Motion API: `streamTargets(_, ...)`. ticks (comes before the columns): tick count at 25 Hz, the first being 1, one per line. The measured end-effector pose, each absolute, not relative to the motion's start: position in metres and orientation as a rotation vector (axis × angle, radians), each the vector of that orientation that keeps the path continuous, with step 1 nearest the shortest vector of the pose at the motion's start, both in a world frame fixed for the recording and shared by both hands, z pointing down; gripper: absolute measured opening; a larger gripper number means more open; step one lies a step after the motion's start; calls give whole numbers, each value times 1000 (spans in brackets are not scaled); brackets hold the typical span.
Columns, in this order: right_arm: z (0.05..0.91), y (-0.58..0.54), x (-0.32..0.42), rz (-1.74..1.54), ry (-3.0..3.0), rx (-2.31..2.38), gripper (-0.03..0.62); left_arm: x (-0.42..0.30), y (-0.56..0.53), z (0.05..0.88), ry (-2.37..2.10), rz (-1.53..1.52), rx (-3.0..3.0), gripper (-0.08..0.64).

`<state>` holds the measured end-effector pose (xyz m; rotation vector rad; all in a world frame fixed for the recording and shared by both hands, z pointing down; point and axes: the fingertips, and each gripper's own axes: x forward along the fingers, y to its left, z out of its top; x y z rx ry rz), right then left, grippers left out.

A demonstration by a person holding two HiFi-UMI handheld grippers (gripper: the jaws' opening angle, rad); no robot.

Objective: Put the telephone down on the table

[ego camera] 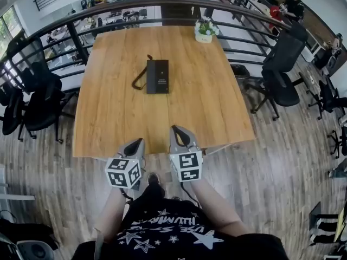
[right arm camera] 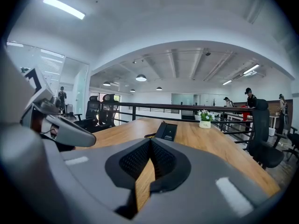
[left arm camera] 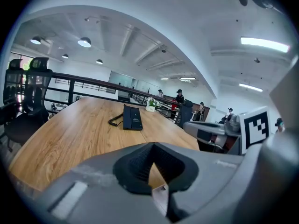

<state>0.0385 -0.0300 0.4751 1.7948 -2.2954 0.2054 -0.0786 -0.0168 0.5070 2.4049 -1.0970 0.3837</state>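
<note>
A black telephone (ego camera: 157,76) with its coiled cord on the left lies flat at the middle of the wooden table (ego camera: 114,118). It also shows far ahead in the left gripper view as the telephone (left arm camera: 132,118) and in the right gripper view as the telephone (right arm camera: 166,131). My left gripper (ego camera: 140,141) and right gripper (ego camera: 174,128) hover side by side at the table's near edge, well short of the phone. In each gripper view the jaws meet at their tips, left gripper (left arm camera: 153,146) and right gripper (right arm camera: 150,141), with nothing between them.
A small white pot of flowers (ego camera: 205,30) stands at the table's far right corner. A dark railing (ego camera: 108,10) curves behind the table. Black office chairs stand to the left (ego camera: 32,96) and to the right (ego camera: 282,69). People stand far off at the back right.
</note>
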Motion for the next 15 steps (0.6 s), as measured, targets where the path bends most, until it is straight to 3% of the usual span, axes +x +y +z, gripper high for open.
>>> streamTargets(15, 459, 51, 58, 138, -2320, 1799, -2, -68, 61, 487, -1152, 320, 2427, 2)
